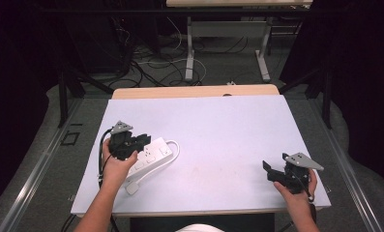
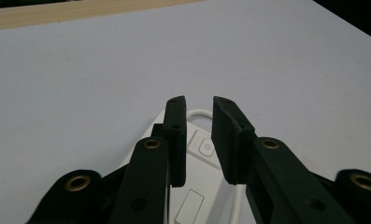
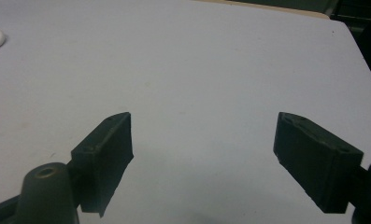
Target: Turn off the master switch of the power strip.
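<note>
White worktop (image 1: 218, 125) is carrying a power strip (image 1: 153, 153) at near left; left gripper (image 2: 199, 135) jaws are hovering narrowly apart over it, right gripper (image 3: 202, 158) jaws are standing spread.

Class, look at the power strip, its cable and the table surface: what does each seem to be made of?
Power strip: probably hard moulded plastic, white and smooth, with crisp edges and a raised switch.
Cable: seemingly flexible rubbery or plastic sheathing, white, lying in a curved loop.
Table: matte pale top, perhaps laminate or a mat; wood-look far edge.
</note>
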Motion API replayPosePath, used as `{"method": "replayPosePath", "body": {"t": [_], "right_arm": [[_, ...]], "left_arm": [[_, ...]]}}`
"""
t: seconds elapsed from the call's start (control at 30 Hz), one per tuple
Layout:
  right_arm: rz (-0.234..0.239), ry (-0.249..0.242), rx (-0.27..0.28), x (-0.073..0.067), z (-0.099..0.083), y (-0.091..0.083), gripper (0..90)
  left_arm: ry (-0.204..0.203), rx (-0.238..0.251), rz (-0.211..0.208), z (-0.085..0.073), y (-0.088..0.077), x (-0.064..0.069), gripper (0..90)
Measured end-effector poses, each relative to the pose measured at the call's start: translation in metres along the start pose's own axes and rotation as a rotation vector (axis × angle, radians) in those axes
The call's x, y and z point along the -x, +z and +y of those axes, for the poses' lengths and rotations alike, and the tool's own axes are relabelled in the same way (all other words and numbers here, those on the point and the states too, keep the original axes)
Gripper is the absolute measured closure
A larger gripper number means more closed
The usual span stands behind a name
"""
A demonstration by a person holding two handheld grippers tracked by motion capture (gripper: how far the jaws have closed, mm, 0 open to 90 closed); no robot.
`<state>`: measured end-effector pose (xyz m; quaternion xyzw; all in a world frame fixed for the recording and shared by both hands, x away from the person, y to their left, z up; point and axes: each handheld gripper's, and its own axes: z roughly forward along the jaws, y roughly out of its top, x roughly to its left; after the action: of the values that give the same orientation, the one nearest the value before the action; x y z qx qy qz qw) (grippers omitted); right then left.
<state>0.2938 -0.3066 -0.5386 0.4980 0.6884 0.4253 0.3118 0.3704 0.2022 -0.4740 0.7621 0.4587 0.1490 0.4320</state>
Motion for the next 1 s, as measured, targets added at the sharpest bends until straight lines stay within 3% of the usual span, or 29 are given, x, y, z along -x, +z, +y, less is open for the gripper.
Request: {"method": "replayPosePath", "body": {"t": [0.13, 0.17, 0.33, 0.43, 0.6, 0.77, 0.8, 1.0], "right_arm": [[0.004, 0.001, -0.014, 0.001, 0.0, -0.001, 19.2], [0.005, 0.002, -0.02, 0.001, 0.0, -0.001, 19.2], [0.006, -0.003, -0.03, 0.001, 0.0, 0.0, 19.3], [-0.001, 0.002, -0.011, 0.002, -0.001, 0.001, 19.3], [0.004, 0.003, -0.032, 0.002, -0.001, 0.0, 19.3], [0.009, 0.013, -0.033, 0.002, -0.002, 0.001, 19.3], [0.012, 0.014, -0.036, 0.002, -0.001, 0.001, 19.3], [0.021, 0.018, -0.029, 0.003, -0.002, 0.002, 19.3]], "left_arm": [[-0.013, -0.014, -0.009, 0.001, 0.007, 0.002, 76.3], [0.005, -0.028, -0.011, 0.002, 0.008, 0.001, 76.4], [-0.023, -0.038, 0.008, 0.004, 0.018, 0.006, 76.2], [0.008, -0.065, -0.005, 0.005, 0.023, 0.005, 76.1], [0.042, -0.091, -0.033, 0.006, 0.029, 0.005, 70.4], [0.04, -0.102, -0.034, 0.008, 0.034, 0.006, 70.5], [0.023, -0.1, -0.04, 0.008, 0.036, 0.007, 70.6], [0.034, -0.13, -0.04, 0.007, 0.043, 0.01, 71.4]]}}
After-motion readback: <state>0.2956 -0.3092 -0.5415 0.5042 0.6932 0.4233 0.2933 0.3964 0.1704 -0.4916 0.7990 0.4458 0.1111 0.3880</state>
